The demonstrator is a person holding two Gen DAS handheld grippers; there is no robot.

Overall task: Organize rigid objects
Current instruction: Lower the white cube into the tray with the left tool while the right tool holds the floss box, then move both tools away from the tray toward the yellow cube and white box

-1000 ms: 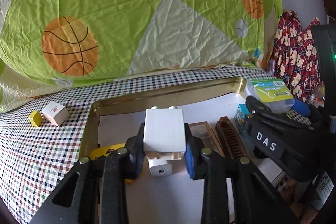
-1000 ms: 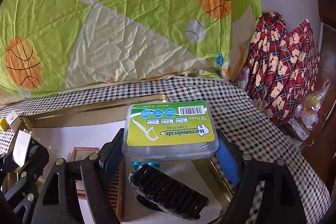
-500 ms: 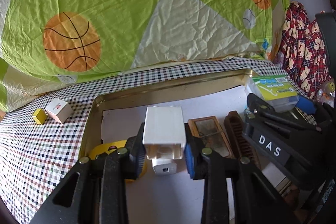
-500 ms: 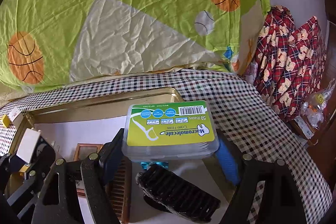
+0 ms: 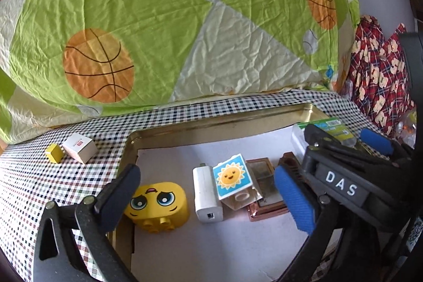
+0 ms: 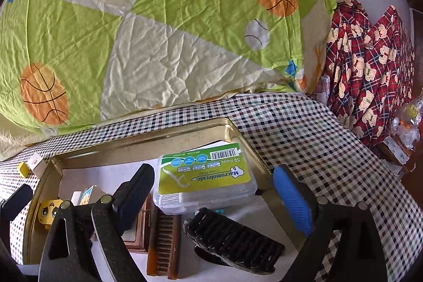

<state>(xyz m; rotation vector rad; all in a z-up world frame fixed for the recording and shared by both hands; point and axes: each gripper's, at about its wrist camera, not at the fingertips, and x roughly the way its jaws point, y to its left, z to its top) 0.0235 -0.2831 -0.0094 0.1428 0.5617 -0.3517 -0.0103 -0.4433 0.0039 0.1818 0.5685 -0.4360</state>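
Observation:
My left gripper (image 5: 206, 172) hangs over the gold tray (image 5: 216, 120), its jaws opening wide and gripping nothing. Below it a white block with a sun sticker (image 5: 234, 181) lies tilted between a white charger (image 5: 206, 197) and a copper-framed case (image 5: 264, 189). A yellow face block (image 5: 158, 205) sits at the tray's left. My right gripper (image 6: 212, 171) is opening too. The green-labelled floss pick box (image 6: 206, 176) rests between its fingers in the tray's far right corner, clear of both pads.
A black comb (image 6: 232, 239) and a brown wooden comb (image 6: 164, 239) lie in the tray under my right gripper. A yellow cube (image 5: 54, 153) and a small white box (image 5: 79, 147) sit on the checked cloth left of the tray. A basketball-print quilt (image 5: 185, 31) rises behind.
My left gripper opened and let go of the white block, which dropped tilted beside the charger. My right gripper spread and released the floss box, which now rests in the tray.

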